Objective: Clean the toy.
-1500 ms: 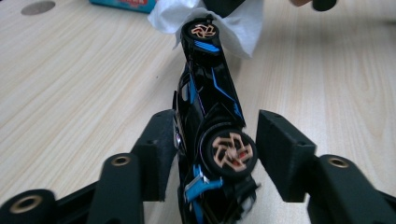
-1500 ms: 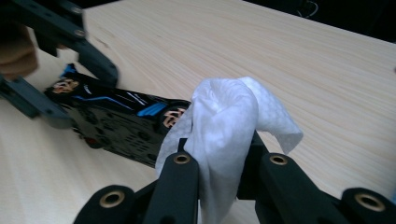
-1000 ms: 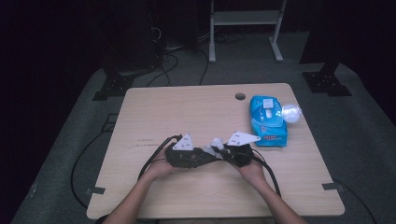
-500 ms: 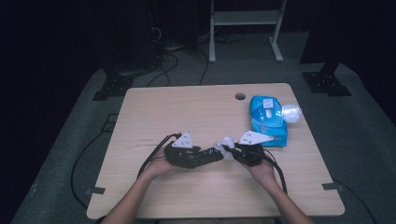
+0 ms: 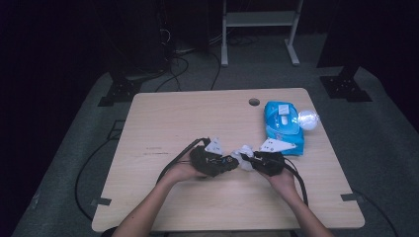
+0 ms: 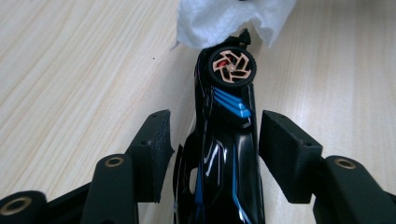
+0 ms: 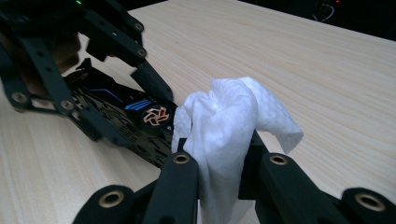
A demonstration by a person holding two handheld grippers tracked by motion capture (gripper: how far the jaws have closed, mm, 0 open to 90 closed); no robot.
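A black toy car [image 6: 224,154] with blue stripes and a copper wheel lies between the jaws of my left gripper [image 6: 217,135]. The jaws have just been opening, and a gap shows on each side of the car, so the pads do not press it. My right gripper [image 7: 219,163] is shut on a crumpled white wipe [image 7: 224,121], which touches the car's wheel end [image 7: 154,115]. In the high view the left gripper [image 5: 228,162] and the right gripper [image 5: 247,160] meet tip to tip at the table's front middle, with the wipe [image 5: 243,154] between them.
A blue pack of wipes [image 5: 281,123] lies at the right of the wooden table [image 5: 188,118], with a clear plastic ball [image 5: 309,119] beside it. A cable hole [image 5: 254,102] sits near the far edge. Cables trail from both grippers toward the front.
Both hands and their grippers have shifted a little to the right across the table, staying tip to tip with the wipe between them.
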